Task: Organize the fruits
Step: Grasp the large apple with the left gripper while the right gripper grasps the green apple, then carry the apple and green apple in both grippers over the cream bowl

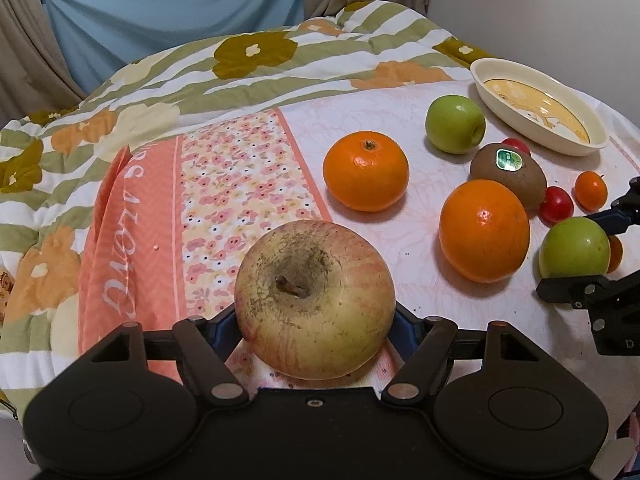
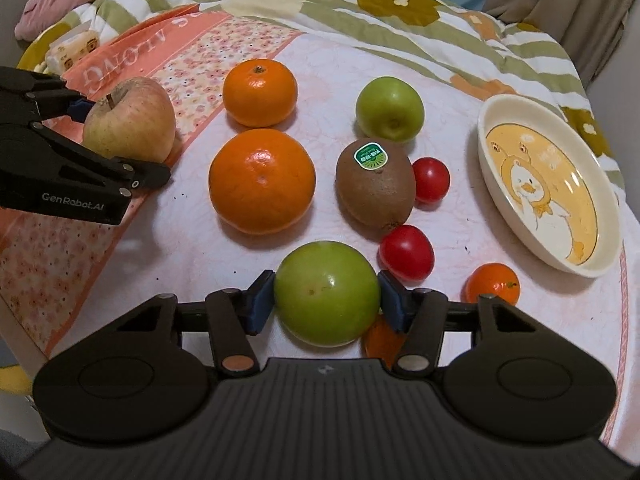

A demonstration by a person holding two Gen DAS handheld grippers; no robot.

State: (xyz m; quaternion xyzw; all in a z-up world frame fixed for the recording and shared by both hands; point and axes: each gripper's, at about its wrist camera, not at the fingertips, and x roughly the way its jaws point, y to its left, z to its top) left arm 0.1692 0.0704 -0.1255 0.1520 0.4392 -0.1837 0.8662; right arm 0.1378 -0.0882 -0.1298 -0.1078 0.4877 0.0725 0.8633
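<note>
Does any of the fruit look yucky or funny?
The big yellowish apple between the left gripper's fingers has rough brown speckled patches around its stem. The other fruit looks smooth, and the duck dish holds no fruit.

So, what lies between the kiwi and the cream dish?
In the right wrist view, a red cherry tomato touches the kiwi; bare cloth separates it from the dish.
</note>
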